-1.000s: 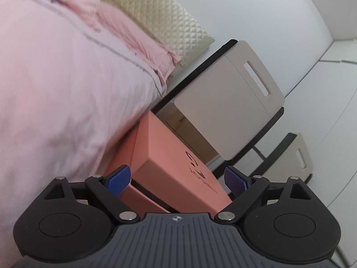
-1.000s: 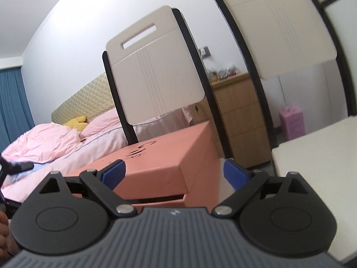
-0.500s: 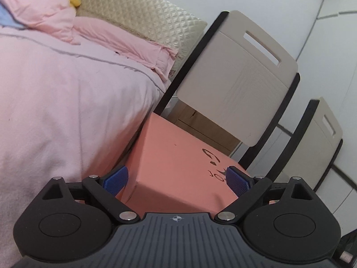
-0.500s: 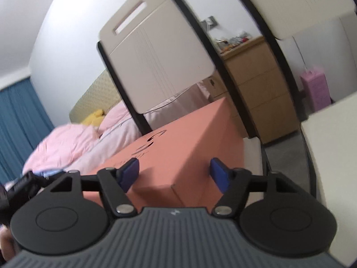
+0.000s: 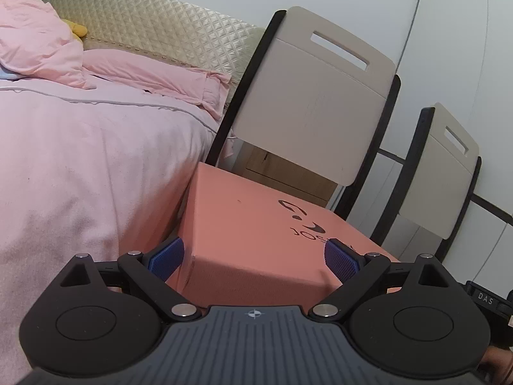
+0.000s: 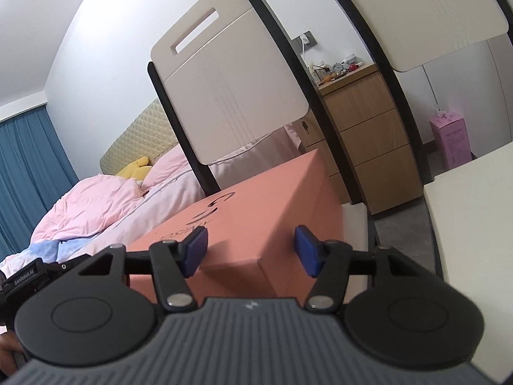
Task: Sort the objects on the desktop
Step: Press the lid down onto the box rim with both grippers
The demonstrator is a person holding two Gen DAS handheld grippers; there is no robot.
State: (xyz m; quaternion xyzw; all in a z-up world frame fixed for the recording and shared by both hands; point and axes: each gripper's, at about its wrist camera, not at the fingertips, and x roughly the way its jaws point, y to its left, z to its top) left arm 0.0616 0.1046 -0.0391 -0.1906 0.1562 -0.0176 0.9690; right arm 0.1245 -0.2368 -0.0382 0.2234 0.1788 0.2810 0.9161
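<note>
Matt salmon card: box [image 5: 256, 224]. Ribbed blue rubber: pads [image 5: 340, 260]. Soft creased pink cloth: bedding [image 5: 80, 160]. Quilted, faintly glossy beige padding: headboard [image 5: 160, 29]. Smooth matt cream plastic panel: chair [image 6: 231, 86]. Pale wood grain: drawers [image 6: 368, 134].

Salmon-pink rectangular cardboard box [image 5: 256, 224] [image 6: 256, 221], closed lid, black logo and lettering printed on top. Sits flat, a near corner toward each camera. Placed beside the pink-covered bed [image 5: 89, 160], in front of the beige chair back with black frame [image 5: 314, 96]. Supporting surface not visible.
</note>
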